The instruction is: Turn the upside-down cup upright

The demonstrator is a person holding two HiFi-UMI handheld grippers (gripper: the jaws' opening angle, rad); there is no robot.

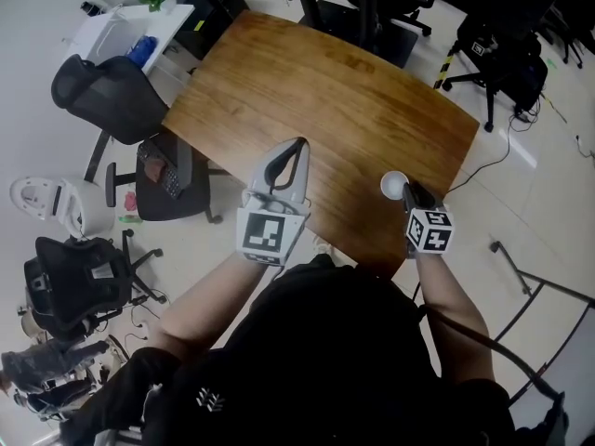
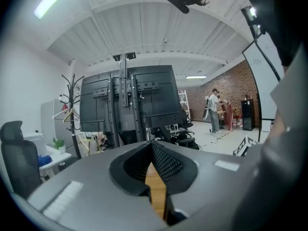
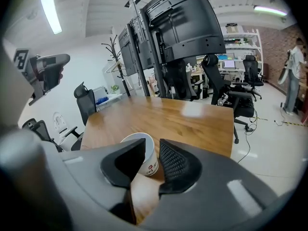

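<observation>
A white paper cup (image 1: pixel 394 184) stands upright, mouth up, near the right front corner of the wooden table (image 1: pixel 325 91). In the right gripper view the cup (image 3: pixel 144 150) shows a red logo and sits between the jaws of my right gripper (image 3: pixel 151 148). The jaws stand apart; the right pad is clear of the cup wall, while the left jaw hides the cup's left side. In the head view the right gripper (image 1: pixel 409 193) points at the cup from the near side. My left gripper (image 1: pixel 299 144) hovers over the table's front middle, its jaws together with nothing in them (image 2: pixel 151 146).
Black office chairs (image 1: pixel 102 91) and a white side desk (image 1: pixel 121 31) stand left of the table. Another chair (image 1: pixel 502 59) is at the far right. A rack of dark monitors (image 3: pixel 178 28) rises beyond the table's far edge. A person (image 3: pixel 292 76) stands far off.
</observation>
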